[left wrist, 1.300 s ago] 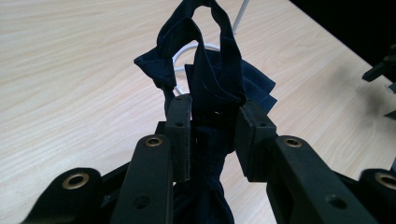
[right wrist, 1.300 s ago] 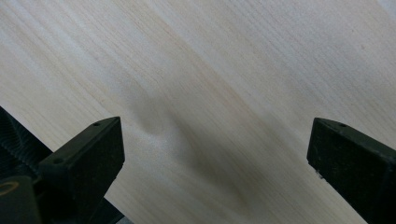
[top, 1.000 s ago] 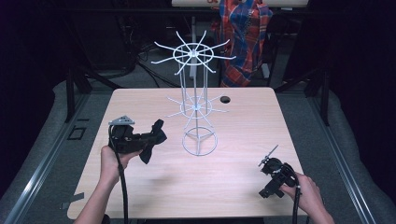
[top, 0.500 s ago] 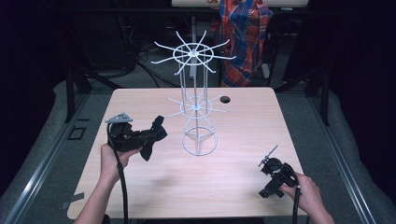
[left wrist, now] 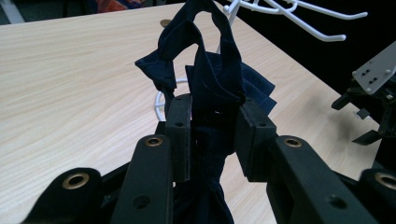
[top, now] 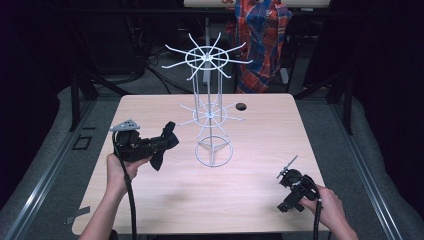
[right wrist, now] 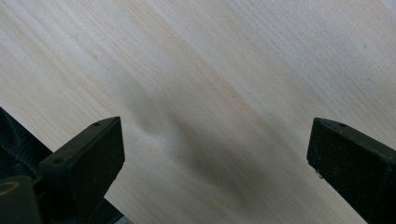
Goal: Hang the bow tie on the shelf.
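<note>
Nearest to us in the high view, the right gripper [top: 285,175] lies low at the near right part of the wooden table [top: 250,200], held in the person's right hand [top: 330,207]; in the right gripper view we see its two jaws spread wide apart over bare pale wood grain [right wrist: 224,93], with nothing between them. A little farther in and to the left, the left gripper [top: 167,145], held in the left hand [top: 120,167] above the tabletop, is pinching a dark navy cloth [top: 165,145]; in the left gripper view we see that cloth [left wrist: 210,84] squeezed between the two jaw pads [left wrist: 180,130], a loop of it rising above them and the rest hanging below. Just beyond the cloth stands a white wire hook rack [top: 212,115], upright near the table's middle, its round base on the wood and two tiers of radiating hooks above; we see nothing hanging on them. A small round hole [top: 241,106] sits in the tabletop toward the far edge. Past the table, a plaid red-and-blue garment [top: 262,40] shows against a dark room.
</note>
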Available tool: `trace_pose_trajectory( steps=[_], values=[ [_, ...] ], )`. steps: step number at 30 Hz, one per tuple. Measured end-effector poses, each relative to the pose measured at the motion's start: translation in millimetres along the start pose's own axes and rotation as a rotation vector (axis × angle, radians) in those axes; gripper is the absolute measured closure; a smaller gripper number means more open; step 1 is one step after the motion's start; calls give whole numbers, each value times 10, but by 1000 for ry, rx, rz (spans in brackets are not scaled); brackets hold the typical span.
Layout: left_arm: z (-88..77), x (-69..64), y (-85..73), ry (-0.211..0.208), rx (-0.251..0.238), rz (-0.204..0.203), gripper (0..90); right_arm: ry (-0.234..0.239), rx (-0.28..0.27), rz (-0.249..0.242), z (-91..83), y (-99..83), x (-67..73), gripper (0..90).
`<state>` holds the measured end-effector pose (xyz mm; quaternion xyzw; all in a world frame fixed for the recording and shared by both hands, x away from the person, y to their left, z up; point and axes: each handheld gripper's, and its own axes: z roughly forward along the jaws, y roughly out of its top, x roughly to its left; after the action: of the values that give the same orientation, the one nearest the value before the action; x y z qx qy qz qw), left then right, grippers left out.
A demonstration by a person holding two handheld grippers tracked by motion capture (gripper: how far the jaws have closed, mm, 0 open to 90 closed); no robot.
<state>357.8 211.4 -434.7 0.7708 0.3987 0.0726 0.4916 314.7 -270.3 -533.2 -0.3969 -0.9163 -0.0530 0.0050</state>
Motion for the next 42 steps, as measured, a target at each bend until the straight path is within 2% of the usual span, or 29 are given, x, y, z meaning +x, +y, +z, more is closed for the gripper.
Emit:
trace_pose_trajectory(
  steps=[6, 12, 13, 15, 16, 19, 20, 23, 24, 26, 27, 42],
  values=[
    [-40, -9, 13, -6, -29, -7, 694, -5, -6, 7, 4, -2, 7, 39],
    [-35, -43, 29, -13, -40, 7, 694, 1, 11, 0, -1, 9, 3, 39],
    [-28, -45, 31, -16, -37, 9, 694, 8, -16, 20, 20, -1, 14, 39],
    [-12, -55, 31, -16, -36, 10, 694, 9, -7, 18, 16, -1, 12, 39],
    [-8, -59, 34, -19, -34, 10, 694, 0, 12, 1, 0, 6, 2, 39],
    [15, -73, 41, -18, -26, 21, 694, -1, 14, -1, -3, 8, 1, 39],
    [26, -75, 41, -20, -26, 20, 694, 6, -13, 19, 19, -2, 14, 39],
    [54, -80, 43, -15, -17, 22, 694, 7, -5, 18, 11, 1, 17, 39],
    [67, -82, 43, -13, -19, 21, 694, 15, -31, 38, 33, -10, 30, 39],
    [85, -79, 50, -12, -6, 29, 694, 3, 1, 13, 15, 1, 13, 39],
    [101, -82, 49, -10, -8, 25, 694, 19, -12, 20, 29, -1, 15, 39],
    [267, -97, 45, -14, 12, 32, 694, 6, 4, 5, 10, 6, 21, 40]
  ],
)
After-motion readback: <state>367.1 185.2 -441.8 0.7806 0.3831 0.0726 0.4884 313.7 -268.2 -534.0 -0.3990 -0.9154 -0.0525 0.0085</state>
